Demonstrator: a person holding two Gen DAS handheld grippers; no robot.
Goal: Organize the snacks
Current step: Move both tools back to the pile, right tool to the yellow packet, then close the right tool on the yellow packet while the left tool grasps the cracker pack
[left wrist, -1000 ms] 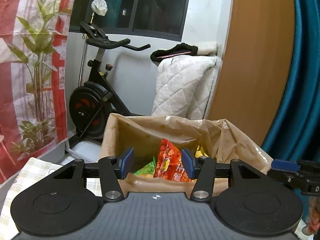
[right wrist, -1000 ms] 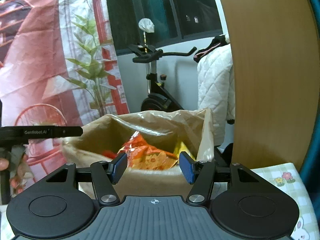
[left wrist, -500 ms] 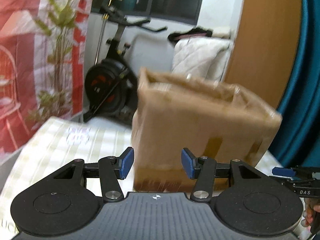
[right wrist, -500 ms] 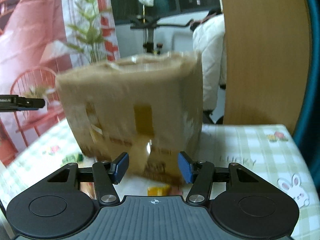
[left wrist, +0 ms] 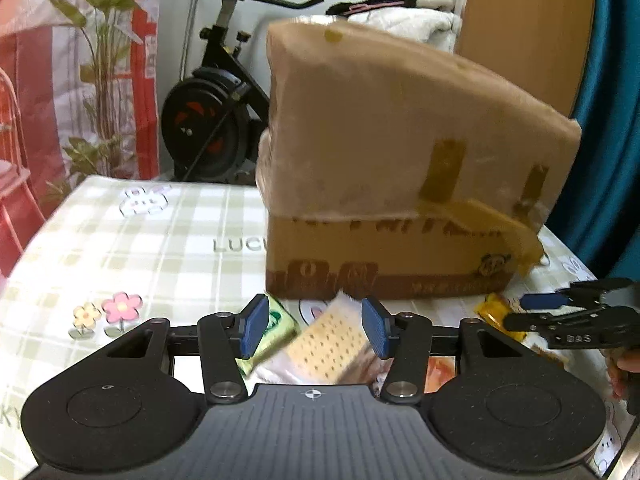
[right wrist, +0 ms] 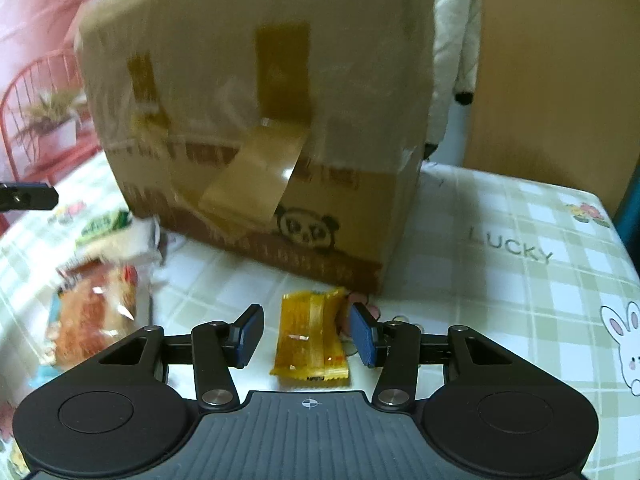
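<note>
From the left wrist camera, the left gripper (left wrist: 312,330) had its blue pads spread apart with nothing clamped between them. Past them lay a clear-wrapped cracker packet (left wrist: 332,344) and, just to its left, a green snack packet (left wrist: 276,330), both on the table (left wrist: 160,240) close to the foot of the cardboard box (left wrist: 400,184). The box stood on the table's far half, a plastic liner folded over its upper walls and strips of tan tape peeling off its front. Left of the box the checked tablecloth lay open out to the table's left edge, with flower prints and the letters "LUC" readable before the box cut them off. At the right, the right gripper (left wrist: 560,306) hovered beside a yellow candy packet (left wrist: 494,314); white letters on it looked like "DAS". An exercise bike (left wrist: 216,120) stood beyond the table's far edge.

From the right wrist camera, the right gripper (right wrist: 306,336) was likewise parted and held nothing; the yellow candy packet (right wrist: 310,340) lay flat on the table (right wrist: 520,288) between its pads, just before the box's (right wrist: 260,120) near corner. A panda face was printed low on the box. Right of the box the cloth ran free to the table's edge, reading "LUCKY", with a rabbit print nearby. At the left lay an orange snack bag (right wrist: 92,312) and the green snack packet (right wrist: 104,226), the left gripper's tip (right wrist: 28,196) above them.
</note>
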